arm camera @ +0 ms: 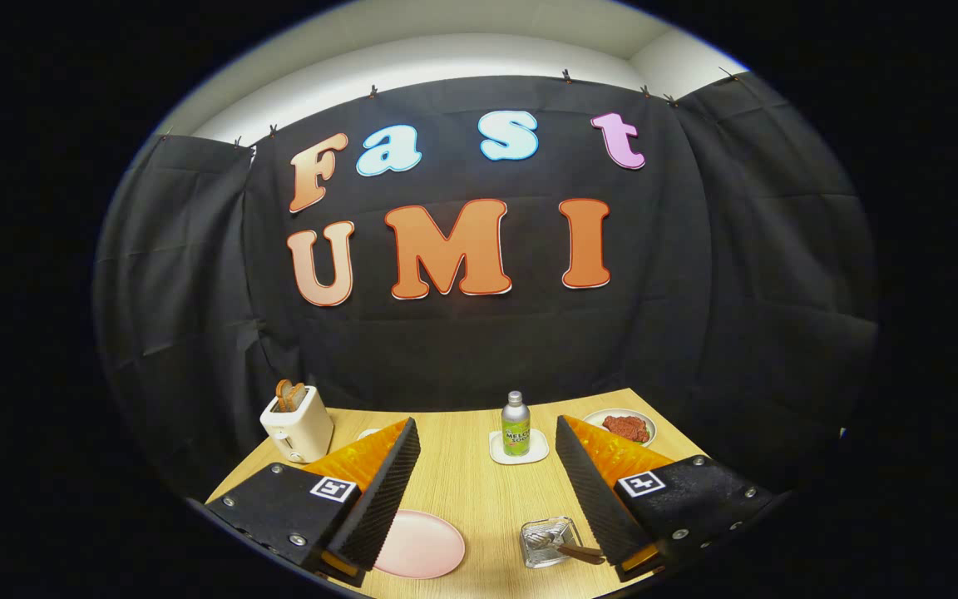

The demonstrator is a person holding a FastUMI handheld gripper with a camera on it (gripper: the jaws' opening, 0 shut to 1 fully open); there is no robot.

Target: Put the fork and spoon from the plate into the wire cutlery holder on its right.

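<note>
Counts: one plate [419,543], pink and bare, one wire holder [547,542] just to its right, one toaster [297,424], one bottle [516,424] on one white coaster [519,449], one small dish [622,426] of red-brown food, all on one wooden table [471,482]. Cutlery [566,547] already sits in the holder: a brown handle pokes out toward the right finger and something metallic lies inside the wire, but fork and spoon can't be told apart or counted at this size. The toaster has brown slices sticking up; looks like two, not sure. A white bit peeks out beside the left finger, mostly hidden, can't identify it. The plate's near-left part is covered by the left finger, and the holder's right side nearly touches the right finger's tip. Gripper [487,532] is released: fingers spread wide, nothing between them but bare table, plate and holder. It hangs above the table's near side, pitched slightly down, looking across to the bottle, which stands beyond the fingers roughly midway between them. Toaster is beyond the left finger, dish beyond the right.
</note>
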